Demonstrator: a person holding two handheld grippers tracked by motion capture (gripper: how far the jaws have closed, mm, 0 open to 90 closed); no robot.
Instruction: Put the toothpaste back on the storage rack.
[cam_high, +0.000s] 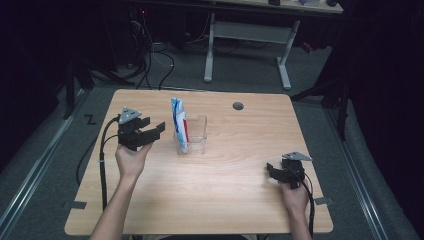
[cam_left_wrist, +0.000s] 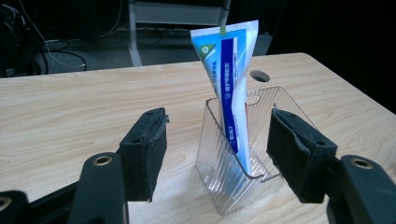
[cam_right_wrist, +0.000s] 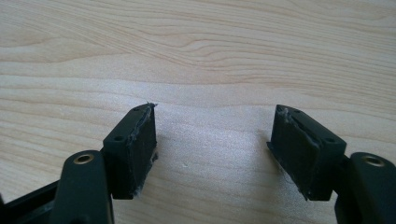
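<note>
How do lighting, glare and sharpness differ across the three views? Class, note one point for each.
High view: the table is lit, brightest near its middle, while the room around it is almost black and the picture is soft. Left gripper view: the toothpaste tube is sharp, and the clear holder catches small highlights on its ribs. Right gripper view: even light on the wood, faint shadows beside the pads.

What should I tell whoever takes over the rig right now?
Left gripper: open, holding nothing, level with the clear holder and just short of it.
Right gripper: open, holding nothing, over bare table at the person's right.
Toothpaste tube: standing tilted inside the clear holder, mid-table.
Done: tube is in the holder.
Left: probably either close the left gripper on the holder or tube, or back it away; nothing is gripped yet.
</note>
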